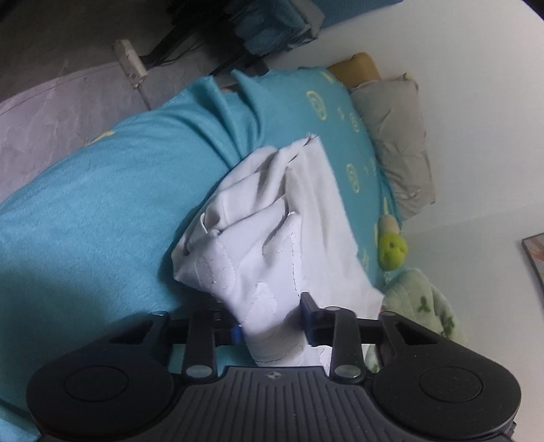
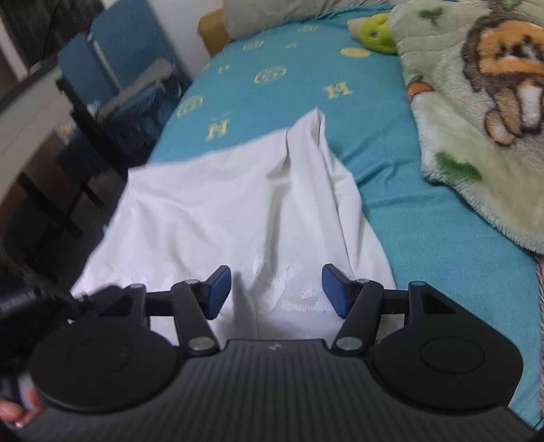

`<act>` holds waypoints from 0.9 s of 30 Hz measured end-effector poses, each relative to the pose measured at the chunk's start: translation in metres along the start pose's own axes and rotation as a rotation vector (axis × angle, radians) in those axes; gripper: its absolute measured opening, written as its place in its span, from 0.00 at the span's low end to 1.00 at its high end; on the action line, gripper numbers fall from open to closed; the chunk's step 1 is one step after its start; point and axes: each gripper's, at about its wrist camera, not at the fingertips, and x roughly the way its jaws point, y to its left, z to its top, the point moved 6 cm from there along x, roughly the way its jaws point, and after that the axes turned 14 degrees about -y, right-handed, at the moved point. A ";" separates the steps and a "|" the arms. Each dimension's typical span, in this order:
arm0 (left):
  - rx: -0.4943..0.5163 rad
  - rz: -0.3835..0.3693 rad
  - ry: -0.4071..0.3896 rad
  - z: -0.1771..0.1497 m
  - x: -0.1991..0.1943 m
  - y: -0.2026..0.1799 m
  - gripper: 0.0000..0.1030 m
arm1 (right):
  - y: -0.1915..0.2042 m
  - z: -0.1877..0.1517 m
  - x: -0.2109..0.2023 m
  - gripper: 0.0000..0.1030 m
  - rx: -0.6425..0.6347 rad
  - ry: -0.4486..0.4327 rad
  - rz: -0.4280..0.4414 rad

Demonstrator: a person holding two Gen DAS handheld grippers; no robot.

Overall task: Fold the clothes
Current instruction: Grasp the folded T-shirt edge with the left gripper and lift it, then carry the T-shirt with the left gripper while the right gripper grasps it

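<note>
A white garment (image 1: pixel 272 217) lies bunched on the teal bed sheet (image 1: pixel 102 190). My left gripper (image 1: pixel 272 323) is shut on a thick fold of the white garment, which rises between the blue pads (image 1: pixel 307 318). In the right wrist view the same white garment (image 2: pixel 217 204) spreads flatter across the bed, with a raised ridge running away from me. My right gripper (image 2: pixel 275 289) is open just above the garment's near edge, with cloth under both blue pads (image 2: pixel 219 284) and nothing held.
A green lion-print fleece blanket (image 2: pixel 476 119) lies on the bed's right side, with a green plush toy (image 2: pixel 377 32) and a grey pillow (image 1: pixel 394 142) near the head. A blue chair (image 2: pixel 129 68) and dark table legs stand off the bed's left edge. The white wall (image 1: pixel 476 102) borders the bed.
</note>
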 end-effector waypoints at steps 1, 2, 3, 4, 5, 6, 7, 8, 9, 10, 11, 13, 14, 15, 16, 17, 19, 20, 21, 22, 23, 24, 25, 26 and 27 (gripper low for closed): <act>0.000 -0.014 -0.011 0.003 0.000 -0.006 0.25 | 0.000 0.007 -0.007 0.62 0.033 -0.030 0.014; 0.002 -0.027 -0.020 0.005 -0.001 -0.012 0.23 | 0.001 0.013 -0.015 0.62 0.070 -0.057 0.042; 0.010 -0.038 -0.026 0.006 -0.002 -0.015 0.23 | 0.002 0.018 -0.023 0.62 0.112 -0.076 0.074; 0.018 -0.049 -0.032 0.007 -0.003 -0.019 0.22 | 0.004 0.021 -0.030 0.62 0.156 -0.085 0.107; 0.027 -0.058 -0.038 0.007 -0.004 -0.022 0.22 | 0.005 0.022 -0.036 0.63 0.204 -0.084 0.144; 0.037 -0.064 -0.042 0.006 -0.004 -0.024 0.22 | 0.006 0.023 -0.042 0.63 0.253 -0.082 0.180; 0.045 -0.068 -0.045 0.006 -0.004 -0.026 0.22 | 0.007 0.021 -0.045 0.75 0.307 -0.065 0.211; 0.049 -0.069 -0.046 0.006 -0.004 -0.027 0.22 | 0.008 0.018 -0.047 0.91 0.366 -0.051 0.246; 0.053 -0.070 -0.047 0.005 -0.004 -0.028 0.22 | 0.009 0.015 -0.048 0.92 0.423 -0.035 0.280; 0.054 -0.070 -0.047 0.005 -0.004 -0.028 0.22 | 0.011 0.009 -0.044 0.97 0.457 -0.010 0.289; 0.048 -0.070 -0.045 0.005 -0.005 -0.028 0.22 | 0.012 0.003 -0.041 1.00 0.491 0.015 0.297; 0.036 -0.074 -0.043 0.006 -0.005 -0.027 0.22 | 0.014 -0.009 -0.033 1.00 0.559 0.066 0.315; 0.032 -0.075 -0.043 0.007 -0.005 -0.027 0.22 | 0.015 -0.015 -0.029 1.00 0.593 0.092 0.323; 0.033 -0.075 -0.044 0.007 -0.006 -0.026 0.22 | 0.016 -0.021 -0.026 1.00 0.627 0.117 0.332; 0.034 -0.075 -0.045 0.008 -0.008 -0.026 0.21 | 0.017 -0.027 -0.022 1.00 0.660 0.143 0.340; 0.037 -0.078 -0.047 0.008 -0.010 -0.025 0.21 | 0.019 -0.033 -0.018 1.00 0.694 0.169 0.349; 0.043 -0.087 -0.055 0.008 -0.012 -0.029 0.20 | 0.021 -0.044 -0.011 1.00 0.761 0.221 0.365; 0.046 -0.093 -0.059 0.008 -0.013 -0.031 0.20 | 0.022 -0.050 -0.007 1.00 0.795 0.246 0.373; 0.045 -0.100 -0.063 0.009 -0.013 -0.032 0.19 | 0.021 -0.056 -0.001 1.00 0.829 0.259 0.366; 0.039 -0.108 -0.066 0.010 -0.014 -0.033 0.18 | 0.020 -0.062 0.004 1.00 0.863 0.271 0.360; 0.032 -0.116 -0.069 0.010 -0.015 -0.033 0.18 | 0.018 -0.067 0.010 1.00 0.891 0.273 0.352; 0.025 -0.124 -0.072 0.011 -0.015 -0.034 0.17 | 0.014 -0.071 0.014 1.00 0.913 0.268 0.345; 0.019 -0.132 -0.075 0.012 -0.016 -0.035 0.17 | 0.010 -0.073 0.017 1.00 0.932 0.261 0.336; 0.012 -0.141 -0.078 0.013 -0.017 -0.035 0.16 | 0.005 -0.073 0.020 1.00 0.954 0.249 0.324; 0.005 -0.151 -0.082 0.013 -0.018 -0.036 0.16 | -0.001 -0.072 0.020 1.00 0.979 0.225 0.312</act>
